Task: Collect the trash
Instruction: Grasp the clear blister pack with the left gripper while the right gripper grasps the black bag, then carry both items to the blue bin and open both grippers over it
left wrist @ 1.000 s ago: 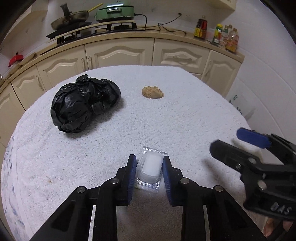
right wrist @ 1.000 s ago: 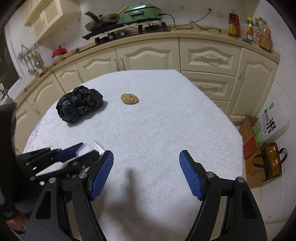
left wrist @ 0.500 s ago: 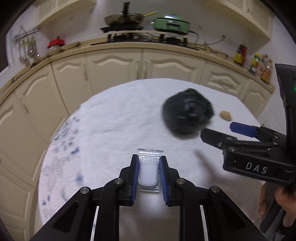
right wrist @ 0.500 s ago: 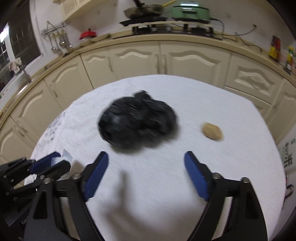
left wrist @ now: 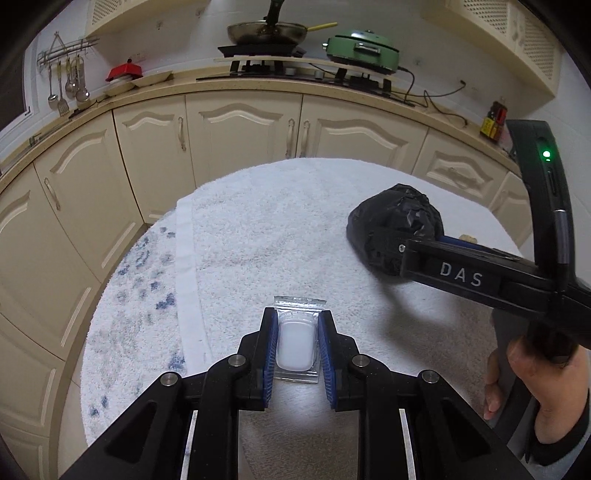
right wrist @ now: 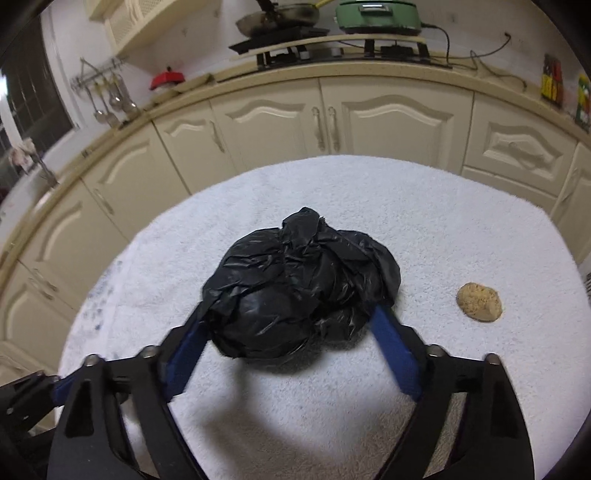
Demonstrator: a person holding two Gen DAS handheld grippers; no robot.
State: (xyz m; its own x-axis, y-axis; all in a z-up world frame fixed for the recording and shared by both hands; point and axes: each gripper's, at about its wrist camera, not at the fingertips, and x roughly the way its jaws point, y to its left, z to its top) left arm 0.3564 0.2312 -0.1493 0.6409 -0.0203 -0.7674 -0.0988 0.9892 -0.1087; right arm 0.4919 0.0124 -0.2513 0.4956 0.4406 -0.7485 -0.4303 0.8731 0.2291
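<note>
Left gripper (left wrist: 297, 345) stays clamped on the packet (left wrist: 296, 343); right gripper (right wrist: 291, 325), jaws just closing, has swung to straddle the bag (right wrist: 301, 288) on the towel (right wrist: 424, 221), apparently ungripped; crumb (right wrist: 479, 301) lies beside.

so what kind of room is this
Most likely a home kitchen. A frying pan sits on a stove on the counter, cooking utensils hang on a wall rack, and cream cabinet doors line the wall behind the towel-covered table.
</note>
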